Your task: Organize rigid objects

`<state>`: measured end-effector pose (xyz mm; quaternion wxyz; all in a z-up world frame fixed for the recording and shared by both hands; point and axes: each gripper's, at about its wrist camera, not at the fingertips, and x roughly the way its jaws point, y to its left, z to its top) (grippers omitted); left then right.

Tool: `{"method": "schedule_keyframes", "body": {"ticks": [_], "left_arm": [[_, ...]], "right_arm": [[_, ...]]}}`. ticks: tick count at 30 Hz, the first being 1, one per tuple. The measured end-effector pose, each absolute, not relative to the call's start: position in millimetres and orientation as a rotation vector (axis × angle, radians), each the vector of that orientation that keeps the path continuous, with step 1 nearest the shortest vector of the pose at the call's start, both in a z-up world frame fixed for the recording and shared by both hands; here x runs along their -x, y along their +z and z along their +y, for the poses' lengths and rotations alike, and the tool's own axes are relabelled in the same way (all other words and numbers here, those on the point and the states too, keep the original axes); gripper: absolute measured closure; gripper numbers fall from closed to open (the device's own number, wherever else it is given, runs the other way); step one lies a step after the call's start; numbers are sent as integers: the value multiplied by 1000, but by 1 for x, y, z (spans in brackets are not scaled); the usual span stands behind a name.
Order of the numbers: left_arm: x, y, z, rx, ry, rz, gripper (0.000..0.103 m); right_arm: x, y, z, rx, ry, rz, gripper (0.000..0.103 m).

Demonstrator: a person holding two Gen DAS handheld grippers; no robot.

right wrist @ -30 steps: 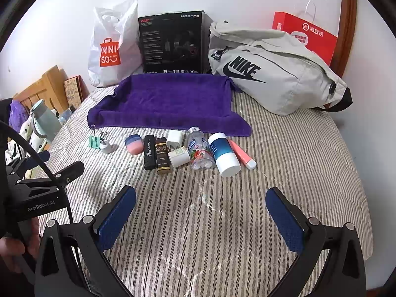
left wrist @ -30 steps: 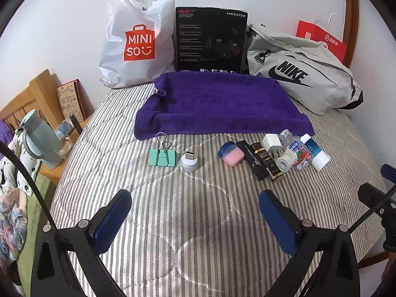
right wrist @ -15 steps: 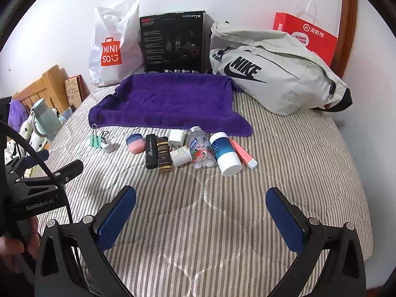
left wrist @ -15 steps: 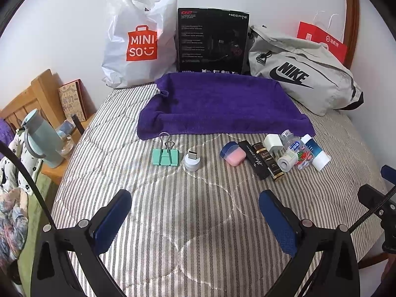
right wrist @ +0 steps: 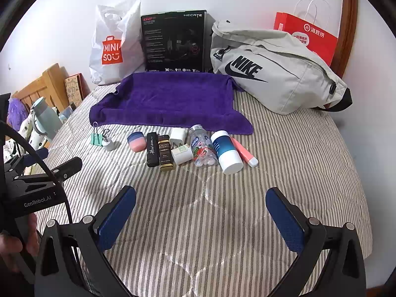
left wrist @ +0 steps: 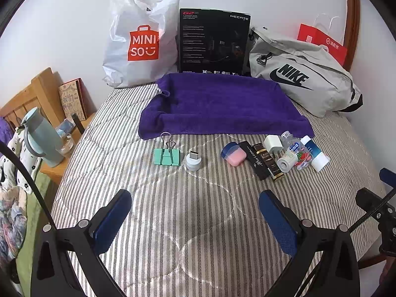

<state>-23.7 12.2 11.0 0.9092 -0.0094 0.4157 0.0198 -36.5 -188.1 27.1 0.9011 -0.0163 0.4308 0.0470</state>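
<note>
A row of small items lies on the striped bed in front of a purple towel (left wrist: 222,104) (right wrist: 170,101): a green binder clip (left wrist: 166,157) (right wrist: 96,138), a grey adapter (left wrist: 193,162) (right wrist: 108,144), a pink and blue case (left wrist: 234,154) (right wrist: 136,141), a black box (right wrist: 152,149), a brown box (right wrist: 165,156), a white charger (right wrist: 177,135), a clear bottle (right wrist: 201,148), a blue and white tube (right wrist: 225,151) and a pink stick (right wrist: 243,152). My left gripper (left wrist: 195,214) and right gripper (right wrist: 201,209) hover open and empty, short of the row.
A Miniso bag (left wrist: 141,42), a black box (left wrist: 214,42), a grey Nike bag (right wrist: 272,69) and a red paper bag (right wrist: 309,37) stand along the wall behind the towel. A wooden bedside stand with a teal bottle (left wrist: 42,141) sits at the left.
The left wrist view has shifted slightly, so the items sit a little further right and lower in it. The right view is almost unchanged. Both grippers stay open.
</note>
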Motion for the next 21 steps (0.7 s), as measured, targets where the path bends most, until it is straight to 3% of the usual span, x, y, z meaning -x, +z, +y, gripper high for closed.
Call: {"method": "schedule_keyframes", "body": {"ticks": [21], "left_arm": [[27,13,13,17,42,857,0]], "right_arm": [[40,29,-192,34,81,886,0]]}}
